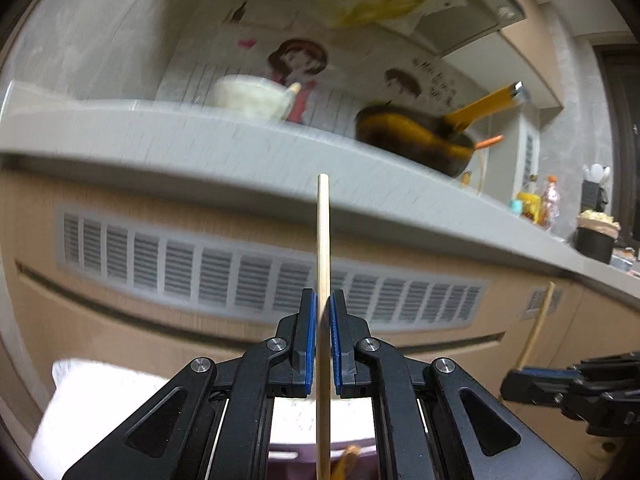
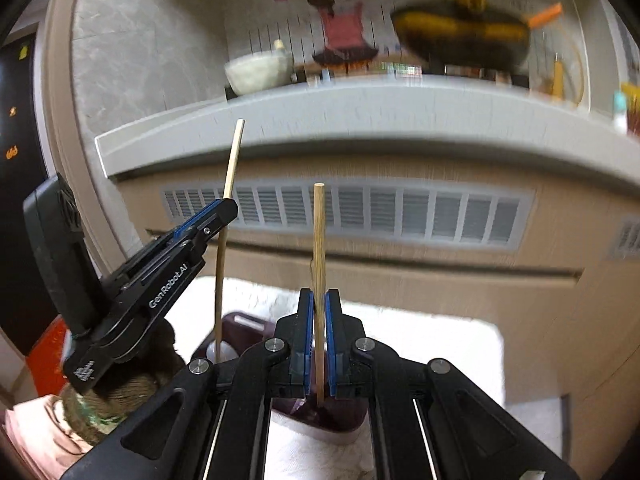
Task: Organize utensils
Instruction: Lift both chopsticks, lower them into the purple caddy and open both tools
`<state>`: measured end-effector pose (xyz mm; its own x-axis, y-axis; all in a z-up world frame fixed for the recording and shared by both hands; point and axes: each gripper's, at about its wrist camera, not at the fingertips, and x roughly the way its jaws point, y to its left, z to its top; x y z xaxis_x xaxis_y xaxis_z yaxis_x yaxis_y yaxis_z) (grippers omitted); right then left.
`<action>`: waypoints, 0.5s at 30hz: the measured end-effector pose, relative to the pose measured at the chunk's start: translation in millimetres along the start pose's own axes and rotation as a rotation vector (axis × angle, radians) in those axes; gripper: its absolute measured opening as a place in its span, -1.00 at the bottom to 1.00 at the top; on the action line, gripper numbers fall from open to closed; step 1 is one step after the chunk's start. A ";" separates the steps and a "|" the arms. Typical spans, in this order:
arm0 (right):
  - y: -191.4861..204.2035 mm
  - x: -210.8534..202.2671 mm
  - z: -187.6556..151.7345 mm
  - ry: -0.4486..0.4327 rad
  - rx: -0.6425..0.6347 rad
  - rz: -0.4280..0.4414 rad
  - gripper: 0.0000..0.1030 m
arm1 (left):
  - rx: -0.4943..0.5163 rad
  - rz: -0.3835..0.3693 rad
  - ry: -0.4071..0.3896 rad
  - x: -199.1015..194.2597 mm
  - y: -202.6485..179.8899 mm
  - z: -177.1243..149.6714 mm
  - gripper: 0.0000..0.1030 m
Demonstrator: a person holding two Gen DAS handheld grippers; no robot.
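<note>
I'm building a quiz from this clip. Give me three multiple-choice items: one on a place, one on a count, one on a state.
1. Where is the white bowl?
A. on the counter
B. on the floor
C. in a claw

2. How many chopsticks are held in all?
A. none
B. one
C. two

3. The right claw is:
A. wide open
B. shut on a chopstick
C. shut on nothing

Key: A, it stands on the grey counter; C, left claw and right claw each hold one; B, its blue pads clamp the right chopstick.

white bowl (image 1: 251,95) and yellow-handled pan (image 1: 416,136) on grey counter (image 1: 160,136)
</note>
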<state>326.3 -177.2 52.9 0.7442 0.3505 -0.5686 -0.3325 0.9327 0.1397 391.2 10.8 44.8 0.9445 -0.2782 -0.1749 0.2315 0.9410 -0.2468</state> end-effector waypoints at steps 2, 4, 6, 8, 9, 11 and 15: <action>-3.4 13.8 -10.2 0.047 0.021 0.022 -0.88 | -0.040 0.019 0.042 7.1 9.3 -14.4 -0.87; -4.4 25.2 -21.5 0.090 0.034 0.038 -0.88 | -0.069 0.024 0.067 7.5 15.1 -27.5 -0.87; -2.5 40.1 -37.9 0.149 0.039 0.049 -0.88 | -0.067 0.035 0.089 5.9 15.3 -42.1 -0.87; -1.6 44.4 -42.0 0.168 0.035 0.051 -0.88 | -0.076 0.045 0.131 6.3 16.9 -55.2 -0.83; 0.5 49.9 -47.5 0.198 0.024 0.054 -0.87 | -0.099 0.043 0.170 7.0 19.8 -62.3 -0.82; 4.1 56.0 -56.3 0.246 0.009 0.068 -0.85 | -0.133 0.047 0.218 1.6 22.4 -70.4 -0.68; 9.3 39.8 -74.3 0.250 -0.016 0.050 -0.53 | -0.139 0.104 0.273 -28.2 16.0 -77.4 -0.56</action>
<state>309.8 -160.9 -28.6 0.5609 0.3620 -0.7445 -0.3755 0.9128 0.1609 350.2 18.8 -27.9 0.8597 -0.2412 -0.4502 0.0854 0.9369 -0.3390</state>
